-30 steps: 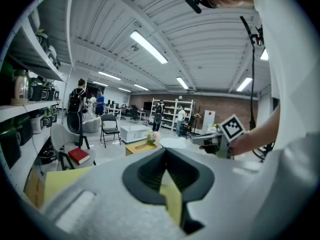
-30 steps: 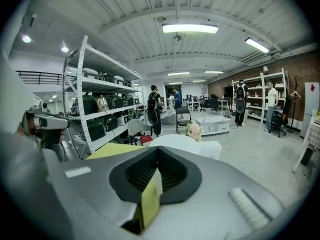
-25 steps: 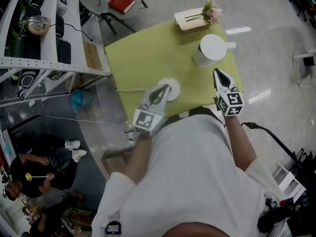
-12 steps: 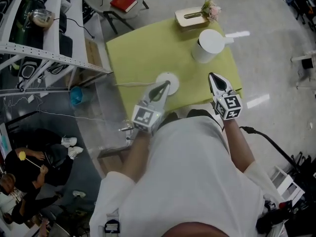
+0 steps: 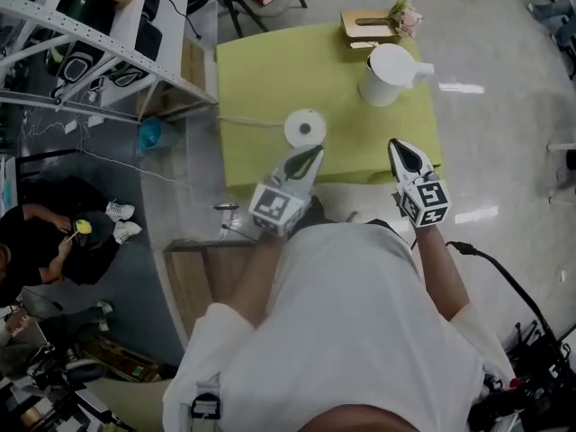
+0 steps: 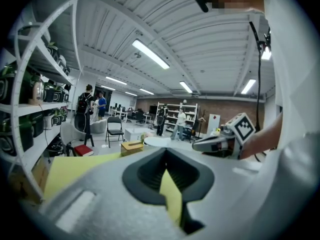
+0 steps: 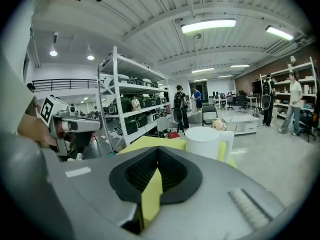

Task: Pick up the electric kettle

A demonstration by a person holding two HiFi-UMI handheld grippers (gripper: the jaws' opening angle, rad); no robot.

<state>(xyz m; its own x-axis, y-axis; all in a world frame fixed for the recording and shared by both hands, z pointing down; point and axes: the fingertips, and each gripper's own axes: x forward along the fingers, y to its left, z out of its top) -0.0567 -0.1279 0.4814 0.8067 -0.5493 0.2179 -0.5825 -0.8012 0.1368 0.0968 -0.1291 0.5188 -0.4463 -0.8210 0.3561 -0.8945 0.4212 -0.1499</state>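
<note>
**A:** Where's the kettle?

**B:** The electric kettle (image 5: 389,72) is white and upright on the yellow-green table (image 5: 261,79). In the head view it sits at about 1 o'clock from the table's middle. Its handle points to 3 o'clock.

**A:** Is anything touching it?

**B:** No gripper is on it. A tissue box (image 5: 367,23) with flowers (image 5: 407,14) on top sits just beside it at 12 o'clock.

**A:** And the right claw?

**B:** The right gripper (image 5: 405,148) is clenched, tips together, with nothing between them. Only a sliver of table shows through the slot behind the tips. It's over the table's near right edge. The kettle is at 12 o'clock from it, well apart. In the right gripper view the kettle is straight ahead, just past the jaws.

**A:** Left claw?

**B:** The left gripper (image 5: 309,156) is also clenched and empty. Its tip is over the near edge of the table. The round white base (image 5: 305,128) is near it at 12 o'clock, not touching. A white cord (image 5: 247,121) runs from the base toward 9 o'clock.

**A:** Is the kettle on the base?

**B:** No. The base is at about 8 o'clock from the kettle, well apart from it.

**A:** Background?

**B:** There's metal shelving (image 5: 99,25) at 10 o'clock, off the table.
</note>
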